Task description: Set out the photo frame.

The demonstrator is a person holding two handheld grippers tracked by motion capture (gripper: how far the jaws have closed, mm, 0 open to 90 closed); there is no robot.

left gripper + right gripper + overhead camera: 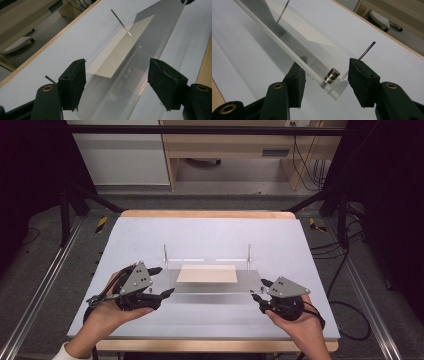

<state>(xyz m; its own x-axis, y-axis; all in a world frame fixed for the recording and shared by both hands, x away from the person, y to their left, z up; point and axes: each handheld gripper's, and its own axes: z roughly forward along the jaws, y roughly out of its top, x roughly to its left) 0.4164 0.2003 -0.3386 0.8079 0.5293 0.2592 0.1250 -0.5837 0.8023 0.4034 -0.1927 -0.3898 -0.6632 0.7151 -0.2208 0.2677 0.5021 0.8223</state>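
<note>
A clear acrylic plate [210, 287] lies flat on the white table top [210, 235], with a beige card [207, 273] under or inside it. Two thin metal pins [165, 254] [248, 256] stand up at its far edge. My left gripper [165, 280] is open at the plate's left end, and in the left gripper view the plate [140, 50] and card [120, 50] run away between the spread jaws [117, 65]. My right gripper [260, 290] is open at the right end. There the plate's corner [312, 57], with a small metal standoff [331, 75], sits between the jaws [327, 66].
The table's wooden edge [207, 214] runs along the far side, with floor and a wooden cabinet [240, 145] beyond. Black frame posts [65, 215] stand at both sides. Cables [345, 265] trail on the floor to the right.
</note>
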